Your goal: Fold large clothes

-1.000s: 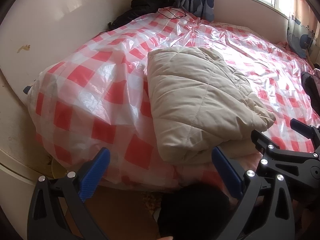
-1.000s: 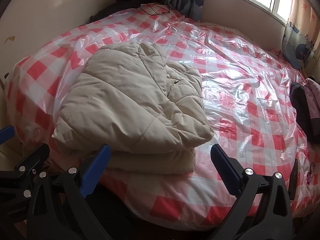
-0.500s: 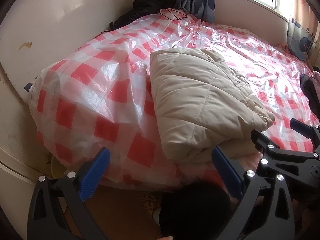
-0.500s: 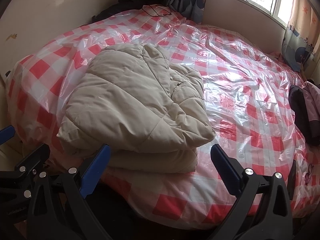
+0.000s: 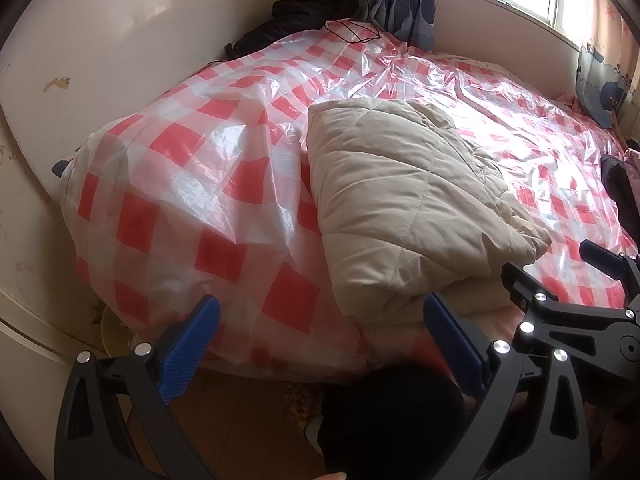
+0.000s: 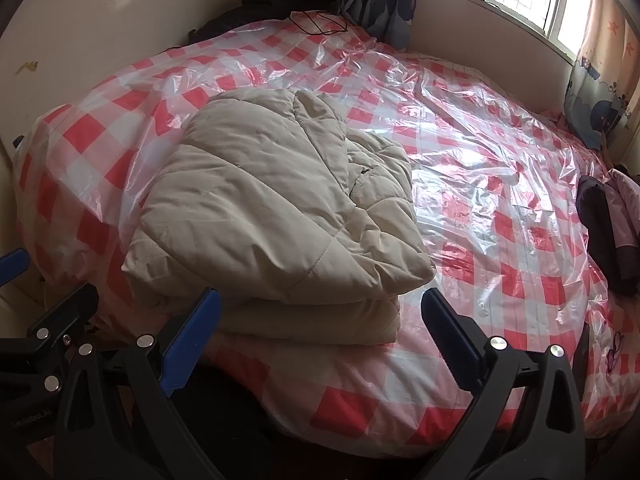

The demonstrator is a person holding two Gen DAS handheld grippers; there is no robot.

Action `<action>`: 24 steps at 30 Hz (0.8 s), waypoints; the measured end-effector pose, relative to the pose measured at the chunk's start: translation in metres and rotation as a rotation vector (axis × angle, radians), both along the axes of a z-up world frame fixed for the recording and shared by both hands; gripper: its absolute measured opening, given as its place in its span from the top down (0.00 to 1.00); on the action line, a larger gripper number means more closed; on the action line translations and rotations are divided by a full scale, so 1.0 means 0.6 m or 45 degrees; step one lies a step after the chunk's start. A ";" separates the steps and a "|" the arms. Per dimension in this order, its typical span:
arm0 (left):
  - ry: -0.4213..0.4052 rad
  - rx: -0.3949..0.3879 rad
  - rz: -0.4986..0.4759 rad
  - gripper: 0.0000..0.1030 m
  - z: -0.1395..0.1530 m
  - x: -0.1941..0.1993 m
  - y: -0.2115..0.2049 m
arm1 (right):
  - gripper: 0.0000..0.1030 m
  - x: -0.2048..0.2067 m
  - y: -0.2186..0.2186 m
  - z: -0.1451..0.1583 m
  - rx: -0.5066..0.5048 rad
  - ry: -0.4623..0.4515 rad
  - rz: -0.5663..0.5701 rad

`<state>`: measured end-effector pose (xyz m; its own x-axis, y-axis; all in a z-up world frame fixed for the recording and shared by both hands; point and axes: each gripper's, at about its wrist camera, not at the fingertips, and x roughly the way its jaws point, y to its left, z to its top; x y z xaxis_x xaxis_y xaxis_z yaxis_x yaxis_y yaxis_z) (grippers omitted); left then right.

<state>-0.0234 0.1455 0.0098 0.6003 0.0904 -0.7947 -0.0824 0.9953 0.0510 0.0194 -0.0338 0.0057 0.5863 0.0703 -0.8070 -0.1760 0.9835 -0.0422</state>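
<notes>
The beige padded coat [image 6: 276,216] lies folded in a thick stack at the near edge of the bed [image 6: 500,184]. Its long axis runs away from the edge. Both grippers are spread wide and hold nothing. The right gripper [image 6: 320,312] faces the stack directly; the left gripper [image 5: 316,320] stands left of it.

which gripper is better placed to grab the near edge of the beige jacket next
Right, probably. The right gripper is open with the folded beige jacket edge between its fingers; the open left gripper faces mostly the checkered sheet.
</notes>
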 end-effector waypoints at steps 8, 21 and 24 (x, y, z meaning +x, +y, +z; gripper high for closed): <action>-0.003 -0.013 0.015 0.05 0.000 -0.005 0.008 | 0.06 -0.001 0.009 0.001 -0.009 0.002 0.008; -0.010 0.006 0.035 0.05 -0.004 -0.008 0.012 | 0.06 0.000 0.015 -0.003 -0.018 0.006 0.015; -0.014 0.022 0.040 0.05 -0.004 -0.010 0.013 | 0.06 0.000 0.016 -0.003 -0.019 0.005 0.014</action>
